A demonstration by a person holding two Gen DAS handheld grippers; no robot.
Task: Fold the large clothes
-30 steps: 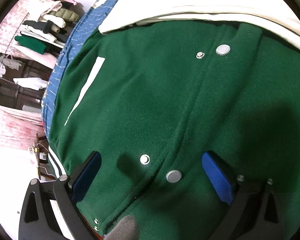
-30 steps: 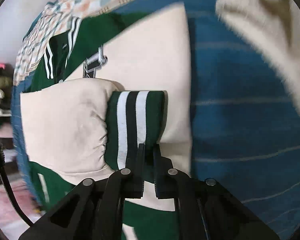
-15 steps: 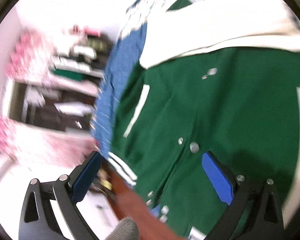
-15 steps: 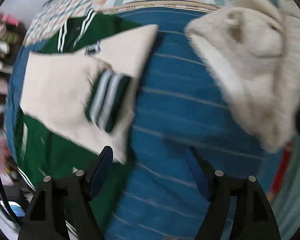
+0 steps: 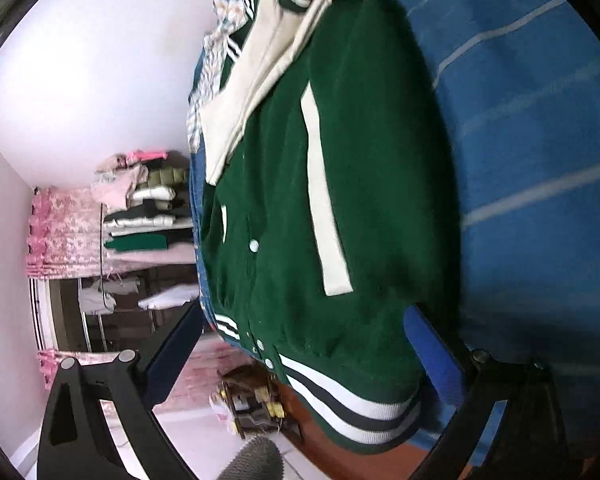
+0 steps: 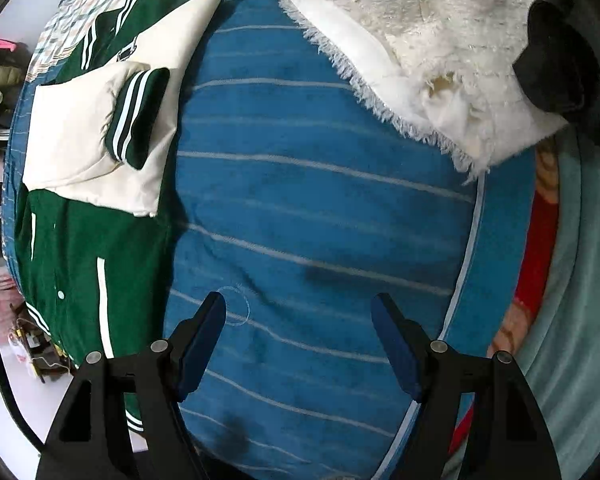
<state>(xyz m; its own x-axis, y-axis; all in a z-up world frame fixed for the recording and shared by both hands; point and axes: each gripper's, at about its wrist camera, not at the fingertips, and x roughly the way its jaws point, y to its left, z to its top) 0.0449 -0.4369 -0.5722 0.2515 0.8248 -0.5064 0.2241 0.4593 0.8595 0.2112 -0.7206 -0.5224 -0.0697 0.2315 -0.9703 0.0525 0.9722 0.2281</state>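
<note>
Blue-padded fingers of the left gripper [image 5: 304, 356] stand wide apart, and the striped hem of the green varsity jacket with cream sleeves [image 5: 340, 200] lies between them, not clamped. The jacket stretches away toward 12 o'clock over the blue striped bedcover [image 5: 540, 160]. The right gripper [image 6: 300, 344] is also spread wide (nothing in it) above bare bedcover. From it, the jacket lies at 10 o'clock, both cream sleeves folded across its chest, and a white fluffy blanket [image 6: 420, 32] lies at 1 o'clock.
</note>
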